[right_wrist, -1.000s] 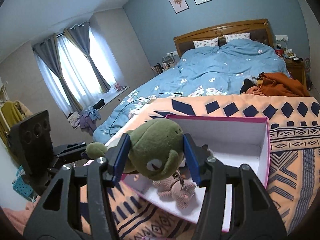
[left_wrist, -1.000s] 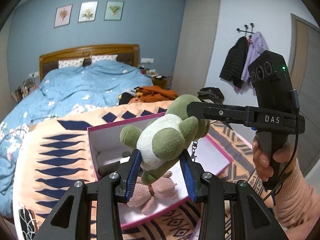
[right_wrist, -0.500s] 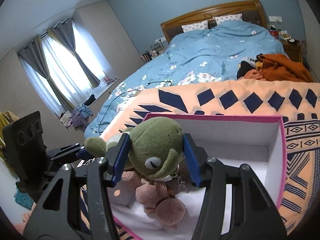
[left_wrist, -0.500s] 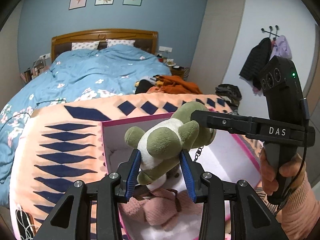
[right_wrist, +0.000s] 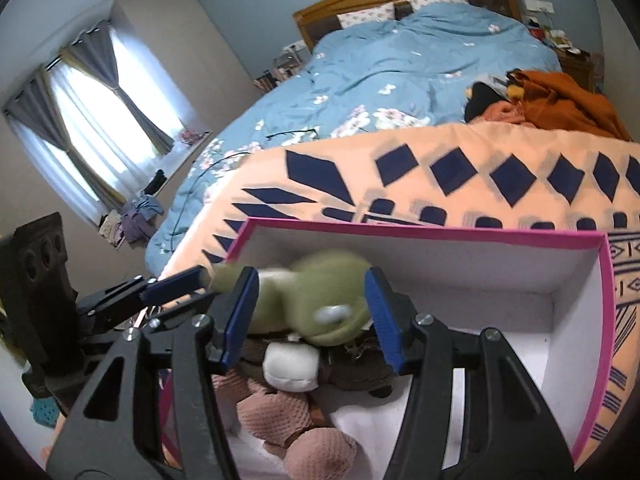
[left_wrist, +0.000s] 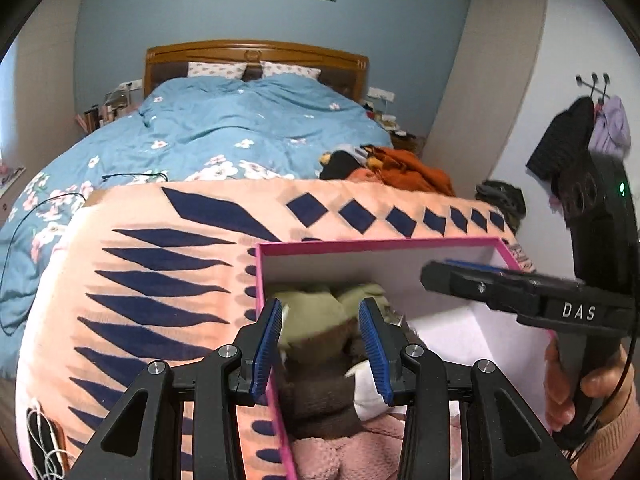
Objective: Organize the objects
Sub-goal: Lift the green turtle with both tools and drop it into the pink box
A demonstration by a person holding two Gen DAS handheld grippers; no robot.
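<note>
While both grippers clamp it, the green plush frog [right_wrist: 320, 300] sits low inside the pink-rimmed white cardboard box [right_wrist: 440, 232] on the peach diamond-patterned blanket [left_wrist: 160, 272]. Its head is squeezed by the right gripper [right_wrist: 312, 320], its body by the left gripper [left_wrist: 320, 340], above a pink knitted plush toy [right_wrist: 280, 412] in the box's near left corner.

Frog plush [right_wrist: 320, 300] inside the box [right_wrist: 440, 232], atop other plush toys [right_wrist: 288, 412]
</note>
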